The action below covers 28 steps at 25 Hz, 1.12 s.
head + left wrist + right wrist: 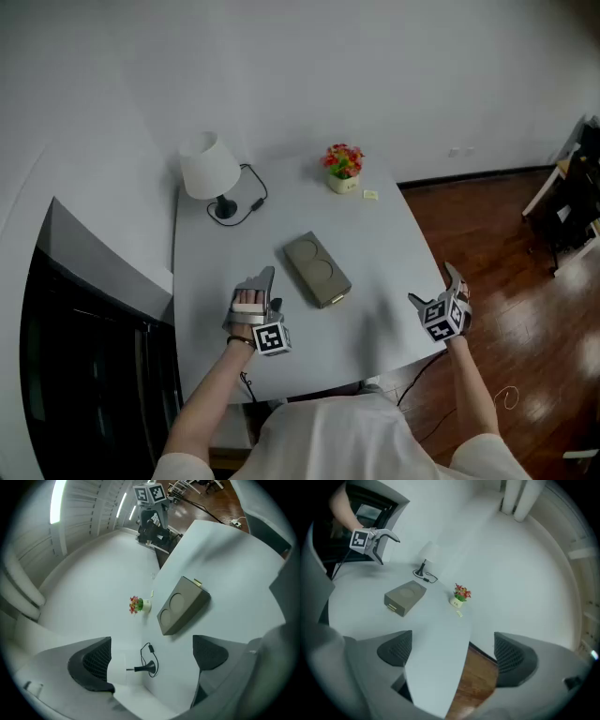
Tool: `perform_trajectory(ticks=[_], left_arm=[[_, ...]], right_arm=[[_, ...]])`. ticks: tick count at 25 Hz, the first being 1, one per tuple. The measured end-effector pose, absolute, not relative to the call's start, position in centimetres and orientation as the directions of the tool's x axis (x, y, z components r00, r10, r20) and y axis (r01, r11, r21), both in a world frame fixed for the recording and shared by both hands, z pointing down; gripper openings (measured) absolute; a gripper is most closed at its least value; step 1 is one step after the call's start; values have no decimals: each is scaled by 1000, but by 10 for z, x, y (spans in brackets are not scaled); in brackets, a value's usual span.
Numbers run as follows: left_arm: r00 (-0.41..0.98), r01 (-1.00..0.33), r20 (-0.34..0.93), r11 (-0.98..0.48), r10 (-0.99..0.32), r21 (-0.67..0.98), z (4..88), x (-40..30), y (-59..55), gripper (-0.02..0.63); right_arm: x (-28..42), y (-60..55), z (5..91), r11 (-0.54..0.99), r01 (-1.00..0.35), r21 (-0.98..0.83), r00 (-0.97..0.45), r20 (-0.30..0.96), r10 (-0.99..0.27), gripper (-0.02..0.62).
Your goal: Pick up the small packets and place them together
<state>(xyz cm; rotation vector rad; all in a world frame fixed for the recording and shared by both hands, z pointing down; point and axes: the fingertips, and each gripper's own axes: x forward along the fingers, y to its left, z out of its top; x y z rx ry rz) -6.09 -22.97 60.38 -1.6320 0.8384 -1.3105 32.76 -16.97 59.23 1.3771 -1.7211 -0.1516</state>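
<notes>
One small pale packet lies flat on the white table, just right of a flower pot; it also shows as a small packet in the right gripper view and a sliver-like packet in the left gripper view. My left gripper hovers over the table's near left part, open, with nothing between its jaws. At the table's near right corner my right gripper is open and empty too. Both are far from the packet.
A flat grey box with two round recesses lies mid-table between the grippers. A white table lamp with a black cord stands at the back left. Wooden floor and dark furniture are to the right; a dark opening is at the left.
</notes>
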Motion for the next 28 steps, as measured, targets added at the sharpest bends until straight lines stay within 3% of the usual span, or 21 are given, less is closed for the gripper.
perform_trajectory(ticks=[3, 4, 11, 19, 28], left_arm=[[217, -8, 402, -413, -890, -910, 606, -65, -233, 531], [212, -12, 403, -415, -890, -910, 606, -67, -235, 531], [188, -72, 398, -417, -898, -906, 599, -77, -238, 531], [174, -161, 406, -432, -897, -887, 597, -87, -240, 531], [222, -327, 412, -466, -883, -822, 591, -91, -238, 520]], right_arm=[[324, -161, 615, 373, -811, 450, -29, 606, -795, 526], [322, -158, 621, 368, -842, 395, -52, 619, -784, 461], [312, -142, 675, 210, -976, -59, -197, 654, -730, 457], [277, -134, 714, 35, -867, -497, -374, 603, -704, 457], [229, -140, 724, 25, -700, -714, -511, 476, -715, 456]])
